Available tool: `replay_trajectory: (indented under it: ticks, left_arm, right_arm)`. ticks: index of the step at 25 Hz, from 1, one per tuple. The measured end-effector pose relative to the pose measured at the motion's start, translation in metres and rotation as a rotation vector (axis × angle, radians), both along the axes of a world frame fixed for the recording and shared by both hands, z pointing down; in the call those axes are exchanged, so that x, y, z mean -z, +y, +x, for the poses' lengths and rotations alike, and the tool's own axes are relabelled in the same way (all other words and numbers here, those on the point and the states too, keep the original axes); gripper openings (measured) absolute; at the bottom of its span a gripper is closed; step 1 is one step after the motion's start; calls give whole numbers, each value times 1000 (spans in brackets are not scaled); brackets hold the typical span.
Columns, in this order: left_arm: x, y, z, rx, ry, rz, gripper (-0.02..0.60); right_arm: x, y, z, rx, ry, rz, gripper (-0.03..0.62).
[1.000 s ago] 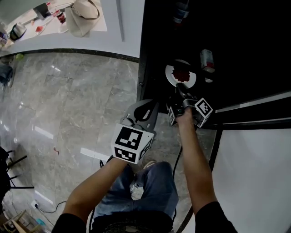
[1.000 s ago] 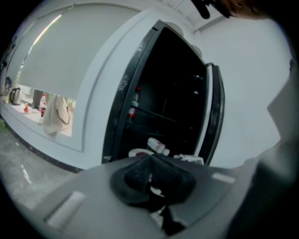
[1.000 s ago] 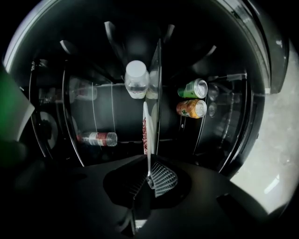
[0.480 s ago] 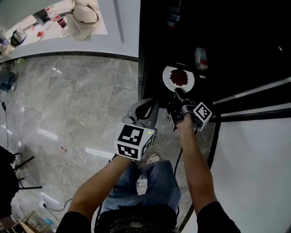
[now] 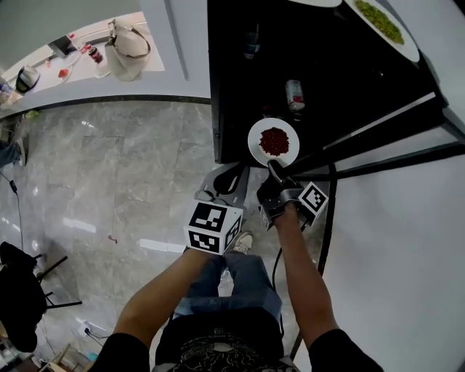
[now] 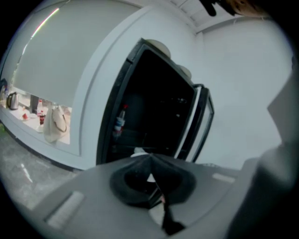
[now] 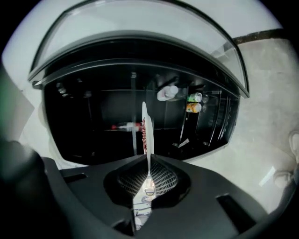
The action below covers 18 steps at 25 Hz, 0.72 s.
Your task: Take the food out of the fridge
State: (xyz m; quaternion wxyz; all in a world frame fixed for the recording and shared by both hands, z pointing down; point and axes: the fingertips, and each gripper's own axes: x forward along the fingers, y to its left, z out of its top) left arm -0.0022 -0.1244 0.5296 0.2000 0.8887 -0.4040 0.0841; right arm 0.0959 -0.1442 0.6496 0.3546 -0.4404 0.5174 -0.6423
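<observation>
Plate [image 5: 256,146] of red food [image 5: 275,141] in right gripper [image 5: 273,168]

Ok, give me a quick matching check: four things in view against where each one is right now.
Things:
1. plate of red food
2. can
3. plate of green food
4. handbag

Places:
A. on the counter
B. clamped by its rim in the right gripper
C. on top of the fridge
D. inside the fridge

Pairs: 1-B, 2-D, 3-C, 4-A
</observation>
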Motion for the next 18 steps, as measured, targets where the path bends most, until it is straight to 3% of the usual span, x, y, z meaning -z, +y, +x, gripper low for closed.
replay_trajectory:
  ticks: [11,18]
  left_arm:
    - [102,20,-4,-12,3,42,2]
    - [147,46,-1,-31,5,68,2]
  right_arm:
    - [156,53,-23,9,42,74,11]
    - [220,83,-34,-1,15,96,11]
